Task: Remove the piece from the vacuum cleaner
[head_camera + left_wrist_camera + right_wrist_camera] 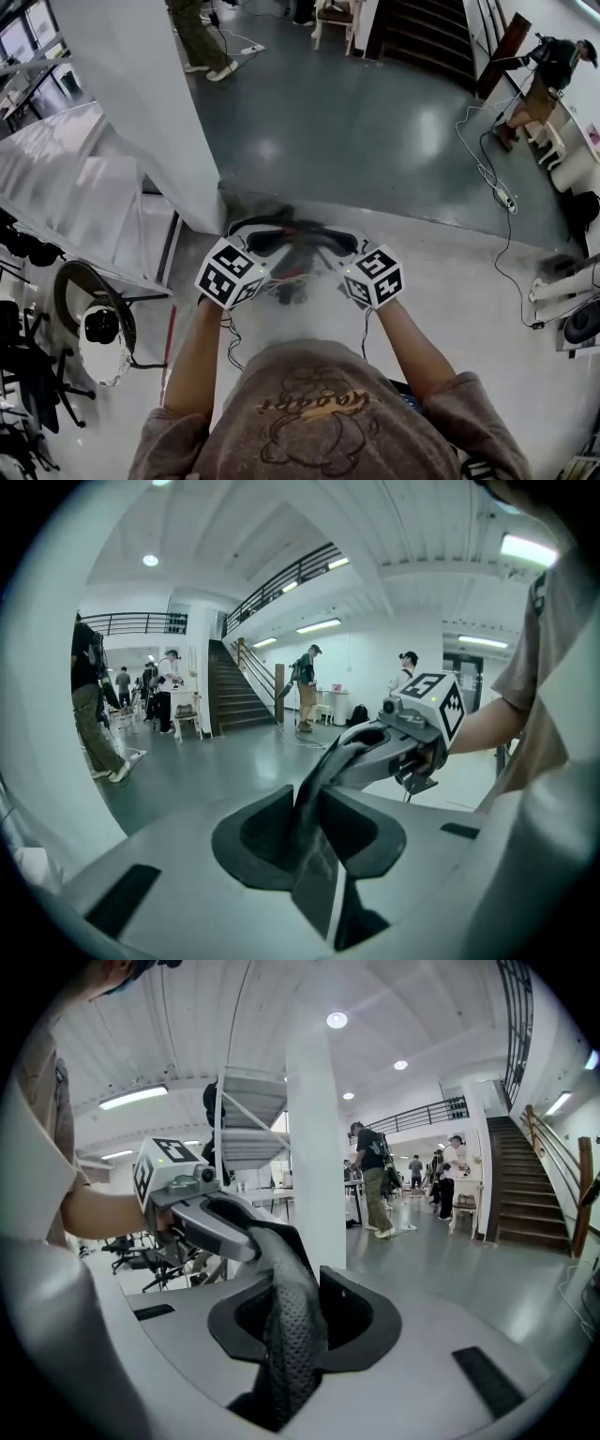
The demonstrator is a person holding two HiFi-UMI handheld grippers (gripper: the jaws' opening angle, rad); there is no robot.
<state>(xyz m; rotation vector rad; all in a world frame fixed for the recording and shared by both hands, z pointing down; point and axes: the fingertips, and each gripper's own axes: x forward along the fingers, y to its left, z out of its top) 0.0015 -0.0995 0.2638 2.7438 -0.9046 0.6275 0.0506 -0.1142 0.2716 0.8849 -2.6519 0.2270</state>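
Observation:
In the head view I hold both grippers up side by side in front of my chest. Between them stretches a dark grey, mesh-textured flexible piece [298,238]. My left gripper [267,251] is shut on one end of the piece [317,789], which runs up out of the jaws to the right gripper [361,750]. My right gripper [330,251] is shut on the other end [284,1283], which leads across to the left gripper [230,1225]. Below the hands lies a blurred grey and red shape [291,286]; I cannot tell what it is.
A white pillar [141,94] stands close at the front left. Black chairs [28,375] and a round stand [98,328] are at the left. Cables and a power strip [502,192] lie on the floor at the right. Stairs [422,37] and people are far off.

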